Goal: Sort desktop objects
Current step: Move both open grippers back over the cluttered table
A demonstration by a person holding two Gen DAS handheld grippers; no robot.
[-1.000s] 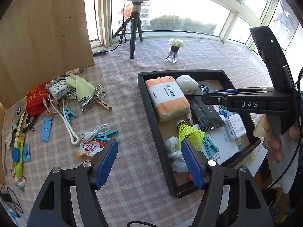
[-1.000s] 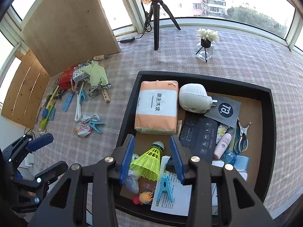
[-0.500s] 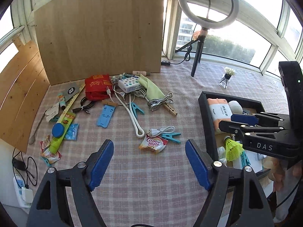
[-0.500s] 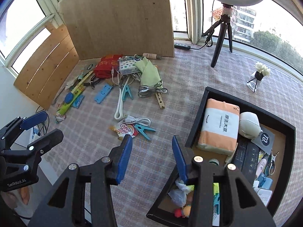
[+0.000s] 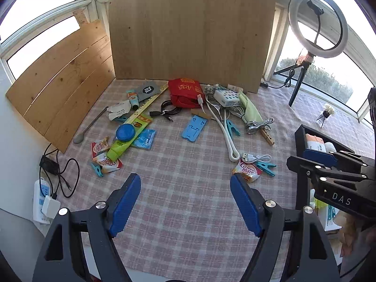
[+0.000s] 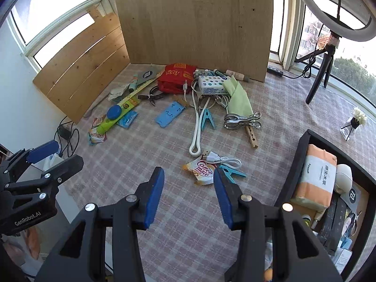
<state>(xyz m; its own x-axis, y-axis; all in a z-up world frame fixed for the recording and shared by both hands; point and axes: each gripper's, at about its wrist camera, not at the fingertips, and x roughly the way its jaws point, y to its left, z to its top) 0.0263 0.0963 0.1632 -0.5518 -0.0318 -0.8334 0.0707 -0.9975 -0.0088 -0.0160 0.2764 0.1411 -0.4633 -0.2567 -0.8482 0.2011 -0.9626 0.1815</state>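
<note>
Left gripper [image 5: 185,202]: fingers spread wide, holding nothing, over bare checked worktop [image 5: 188,159]; Coffee-mate sachet [image 5: 247,170] just beyond the right fingertip. Right gripper [image 6: 188,196]: fingers apart, narrower gap, holding nothing; the same sachet [image 6: 201,172], white USB cable [image 6: 222,160] and teal clothespin [image 6: 231,173] lie just ahead of its right finger. Black tray [image 6: 292,164] of sorted items sits right of those fingers; remaining clutter lies well ahead by the wooden board [image 6: 195,23].

White ring light on black tripod [image 5: 317,23] at window; tall plywood board [image 5: 191,30] upright behind; small vase with white flowers [image 6: 357,118] on checked cloth.
</note>
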